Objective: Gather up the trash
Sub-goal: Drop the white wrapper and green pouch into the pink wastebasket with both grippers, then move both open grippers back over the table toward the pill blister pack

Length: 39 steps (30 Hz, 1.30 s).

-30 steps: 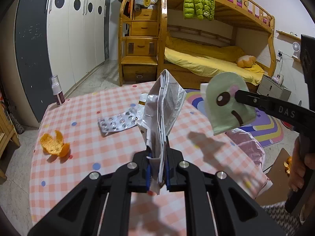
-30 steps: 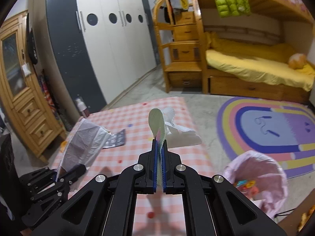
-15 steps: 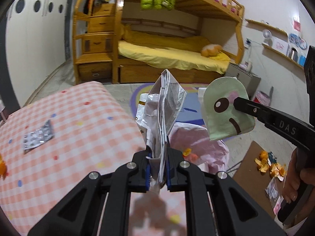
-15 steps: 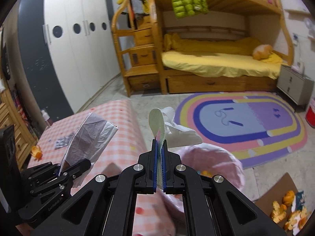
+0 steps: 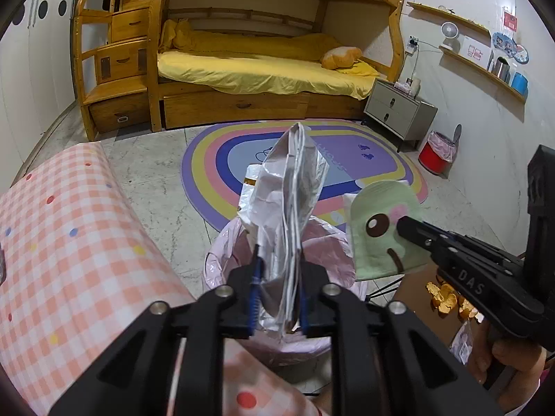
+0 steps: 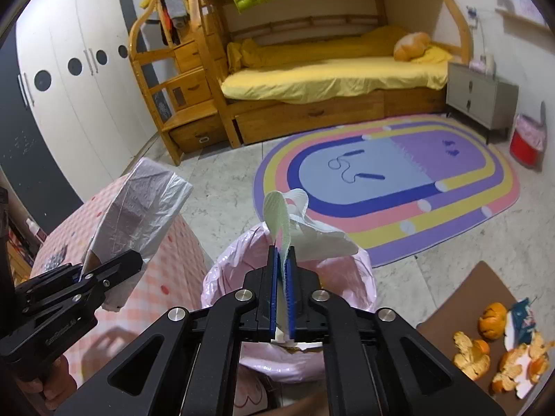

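My left gripper [image 5: 279, 277] hangs over the pink-lined bin [image 5: 222, 263]. Its jaws are opening, and the crumpled silver foil bag [image 5: 295, 180] stands upright between the parted pads. In the right wrist view the left gripper [image 6: 114, 267] and foil bag [image 6: 138, 204] show at the left. My right gripper [image 6: 282, 267] is also above the bin [image 6: 222, 277]. Its jaws are starting to open, with the pale green wrapper [image 6: 275, 211] and a white scrap [image 6: 322, 239] still pinched between them. The right gripper [image 5: 404, 225] holds the green wrapper [image 5: 381, 228] beside the foil bag.
The pink-checked table [image 5: 69, 260] lies to the left of the bin. A brown cardboard sheet [image 6: 451, 312] with orange peels [image 6: 471, 353] lies on the floor to the right. A round rug [image 5: 347, 173], a red bin [image 5: 435, 154] and a bunk bed stand farther off.
Both grippers have swung from above the table to over the pink-lined bin, carrying their trash. The left jaws have parted around the foil bag; the right pads have eased slightly.
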Motion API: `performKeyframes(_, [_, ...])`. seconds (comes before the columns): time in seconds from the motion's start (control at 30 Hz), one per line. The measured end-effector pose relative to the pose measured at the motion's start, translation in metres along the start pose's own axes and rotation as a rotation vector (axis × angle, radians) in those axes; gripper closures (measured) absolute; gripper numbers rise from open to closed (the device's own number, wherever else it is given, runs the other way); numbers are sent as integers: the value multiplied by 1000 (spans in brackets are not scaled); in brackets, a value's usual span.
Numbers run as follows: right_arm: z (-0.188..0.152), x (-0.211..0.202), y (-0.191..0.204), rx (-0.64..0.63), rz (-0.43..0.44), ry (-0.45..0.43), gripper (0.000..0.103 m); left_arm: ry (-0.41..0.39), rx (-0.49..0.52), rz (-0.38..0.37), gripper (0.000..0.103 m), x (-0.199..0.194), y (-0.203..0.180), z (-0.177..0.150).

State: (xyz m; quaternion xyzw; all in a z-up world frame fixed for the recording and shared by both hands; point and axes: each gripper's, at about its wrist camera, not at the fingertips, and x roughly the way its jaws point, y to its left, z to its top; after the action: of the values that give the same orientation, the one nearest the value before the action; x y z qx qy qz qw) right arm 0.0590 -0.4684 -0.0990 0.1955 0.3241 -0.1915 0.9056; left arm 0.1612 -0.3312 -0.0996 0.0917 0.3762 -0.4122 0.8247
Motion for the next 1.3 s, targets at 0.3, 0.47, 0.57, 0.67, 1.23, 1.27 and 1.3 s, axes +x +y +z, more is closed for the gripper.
performKeyframes(0.3, [3,9,4,23,25,27,54,-45,-65,49,32,-21,31,3])
performKeyframes(0.47, [8,-17,30,-15,65,5,54,-124,-70,175,29,-66,57,-5])
performKeyframes(0.57, [13,-32,59,-63,115,1,54,-149,-82,249,26,-92,80,-14])
performKeyframes(0.67, [16,-40,100,-132,163,2,54,-157,-120,297,26,-116,109,-27])
performKeyframes(1.23, [-24,-8,297,-382,340,102,57,-146,-328,562,26,-224,256,-100])
performKeyframes(1.27, [-30,-6,303,-404,351,99,57,-149,-346,568,26,-230,262,-104])
performKeyframes(1.3, [-36,-4,308,-429,368,101,57,-153,-361,581,26,-237,268,-109])
